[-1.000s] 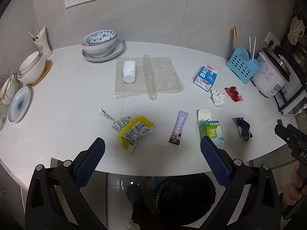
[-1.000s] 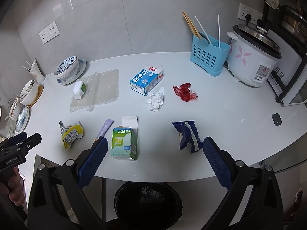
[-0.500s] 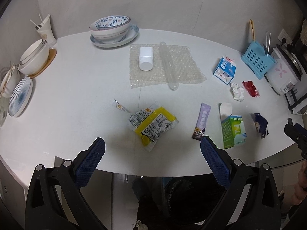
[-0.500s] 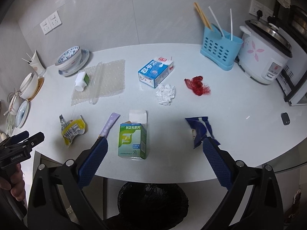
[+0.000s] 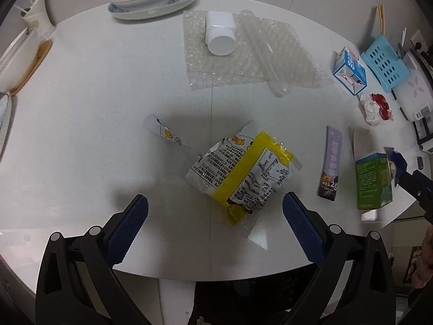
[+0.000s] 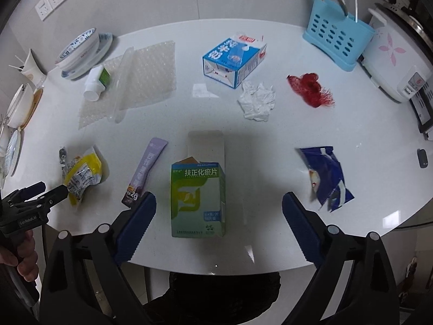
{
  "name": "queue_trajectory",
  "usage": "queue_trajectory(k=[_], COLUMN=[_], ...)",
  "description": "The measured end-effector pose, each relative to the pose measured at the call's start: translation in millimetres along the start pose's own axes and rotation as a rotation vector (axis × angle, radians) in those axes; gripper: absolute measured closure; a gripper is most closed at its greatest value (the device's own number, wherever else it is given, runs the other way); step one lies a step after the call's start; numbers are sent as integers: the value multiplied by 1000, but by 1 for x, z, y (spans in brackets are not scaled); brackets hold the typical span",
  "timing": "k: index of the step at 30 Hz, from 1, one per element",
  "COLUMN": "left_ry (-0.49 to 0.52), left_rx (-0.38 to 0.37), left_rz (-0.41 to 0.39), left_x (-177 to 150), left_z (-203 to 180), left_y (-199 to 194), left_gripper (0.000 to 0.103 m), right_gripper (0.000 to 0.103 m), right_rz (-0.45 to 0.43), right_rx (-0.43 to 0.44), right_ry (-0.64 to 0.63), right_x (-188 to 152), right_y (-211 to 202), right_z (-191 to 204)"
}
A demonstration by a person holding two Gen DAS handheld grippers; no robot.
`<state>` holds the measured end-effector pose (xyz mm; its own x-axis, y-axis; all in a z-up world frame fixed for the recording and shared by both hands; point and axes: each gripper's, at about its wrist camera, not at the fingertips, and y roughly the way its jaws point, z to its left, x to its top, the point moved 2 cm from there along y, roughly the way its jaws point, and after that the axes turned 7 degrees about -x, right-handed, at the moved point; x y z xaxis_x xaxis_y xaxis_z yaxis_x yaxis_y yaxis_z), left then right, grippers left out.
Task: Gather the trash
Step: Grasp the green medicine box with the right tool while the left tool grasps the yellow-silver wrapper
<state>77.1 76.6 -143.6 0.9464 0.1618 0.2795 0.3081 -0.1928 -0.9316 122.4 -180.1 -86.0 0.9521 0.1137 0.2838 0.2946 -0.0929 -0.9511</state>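
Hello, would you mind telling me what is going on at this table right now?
A person is clearing litter off a white table, a handheld gripper in each hand. The left gripper hangs open over a yellow snack bag. The right gripper is over a green box, its jaws closing slightly but not touching it. Nothing is picked up. A black bin waits under the table edge.

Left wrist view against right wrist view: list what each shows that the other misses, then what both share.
Only the left wrist view: a small torn white sachet strip. Only the right wrist view: white wall sockets and a black bin bag under the table edge. Both: the yellow-banded snack wrapper, the green medicine box, the purple stick sachet and the blue milk carton.
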Motion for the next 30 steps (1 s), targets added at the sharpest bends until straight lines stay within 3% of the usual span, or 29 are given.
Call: queue_trajectory(k=[11,20,22,26,30], left_ry=[36,39,44,46,65], left_rx=[-10,-36,-42,-69,-76], left_rz=[84,156,161,175,170], left_x=[16,19,20,20,18], left_z=[2,-6,-10,-14,-21], left_y=[28,30,31,32,29], left_gripper=[10,47,56,77,88], right_gripper=[25,42,54,55,56], right_rz=[100,172,188,188,178], right_rx=[-15,-18,-13,-10,-16], right_ry=[50,79,83,99,118], right_x=[11,11,10,9,7], right_y=[37,58,61,63,60], right_z=[10,15,16,17,12])
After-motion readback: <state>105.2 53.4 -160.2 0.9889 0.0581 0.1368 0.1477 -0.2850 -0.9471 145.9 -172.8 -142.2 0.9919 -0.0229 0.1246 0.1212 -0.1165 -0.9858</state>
